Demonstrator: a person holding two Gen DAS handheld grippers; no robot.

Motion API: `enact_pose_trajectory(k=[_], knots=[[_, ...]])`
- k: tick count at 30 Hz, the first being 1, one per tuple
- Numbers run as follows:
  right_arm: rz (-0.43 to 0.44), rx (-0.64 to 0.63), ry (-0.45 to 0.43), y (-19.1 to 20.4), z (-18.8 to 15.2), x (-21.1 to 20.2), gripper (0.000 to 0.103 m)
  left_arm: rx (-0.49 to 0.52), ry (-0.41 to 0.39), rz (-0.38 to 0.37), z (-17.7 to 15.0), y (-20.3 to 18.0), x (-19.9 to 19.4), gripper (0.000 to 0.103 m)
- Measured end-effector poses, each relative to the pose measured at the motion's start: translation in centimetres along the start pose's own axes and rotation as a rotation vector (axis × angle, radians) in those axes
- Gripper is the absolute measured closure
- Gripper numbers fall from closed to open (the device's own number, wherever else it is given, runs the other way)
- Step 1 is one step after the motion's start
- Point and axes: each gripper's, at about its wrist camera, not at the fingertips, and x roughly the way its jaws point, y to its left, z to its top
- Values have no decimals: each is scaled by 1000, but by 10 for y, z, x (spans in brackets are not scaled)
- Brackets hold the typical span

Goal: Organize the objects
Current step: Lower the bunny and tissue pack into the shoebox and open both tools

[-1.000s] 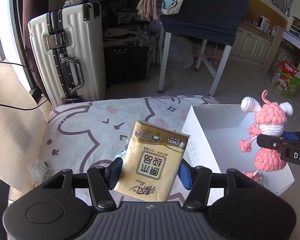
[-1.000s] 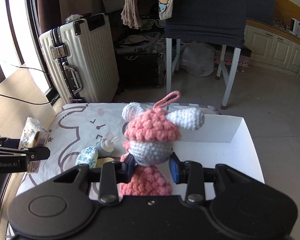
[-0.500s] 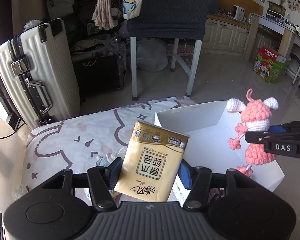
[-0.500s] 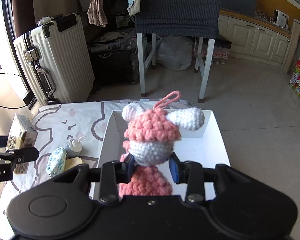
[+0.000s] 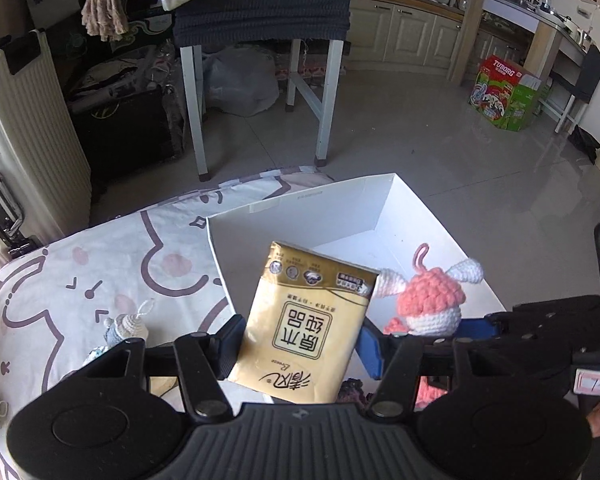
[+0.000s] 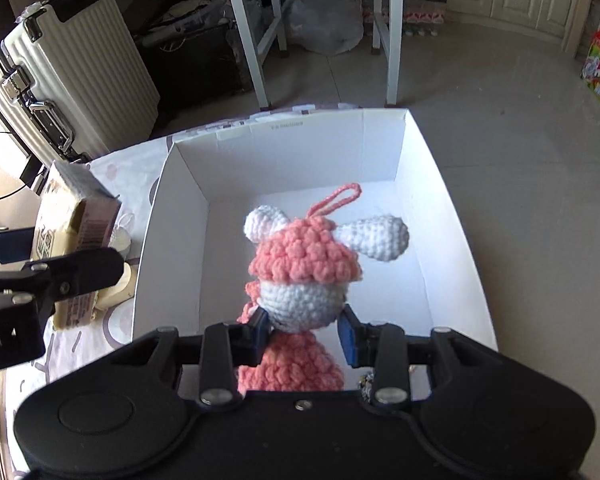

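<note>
My left gripper [image 5: 300, 344] is shut on a gold tissue pack [image 5: 304, 324], held upright over the near left corner of the white box [image 5: 340, 208]. From the right wrist view the same tissue pack [image 6: 72, 240] hangs just left of the white box [image 6: 180, 208], in the left gripper [image 6: 80, 276]. My right gripper [image 6: 304, 328] is shut on a pink and white crochet doll [image 6: 304, 264], held above the inside of the box. In the left wrist view the crochet doll [image 5: 428, 300] sits to the right of the tissue pack.
The box stands on a cartoon-print cloth [image 5: 100, 272]. Small crochet pieces [image 5: 124, 328] lie on the cloth left of the box. A cream suitcase [image 6: 60, 68] and a chair [image 5: 260, 60] stand behind. Tiled floor [image 6: 520, 140] spreads to the right.
Both grippers have swung to the right and down, over the white box. The tissue pack and the doll stay held. The box now fills more of both views.
</note>
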Motion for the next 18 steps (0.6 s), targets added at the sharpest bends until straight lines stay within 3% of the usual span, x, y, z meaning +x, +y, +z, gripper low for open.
enact_pose_trajectory(k=[9,18], knots=[[15,34,121,-15,-15,25,66,-10,90,26,16,-15,54,44],[1,70,192,-15,-29,46,66,192,187,46,11,-33,102,44]])
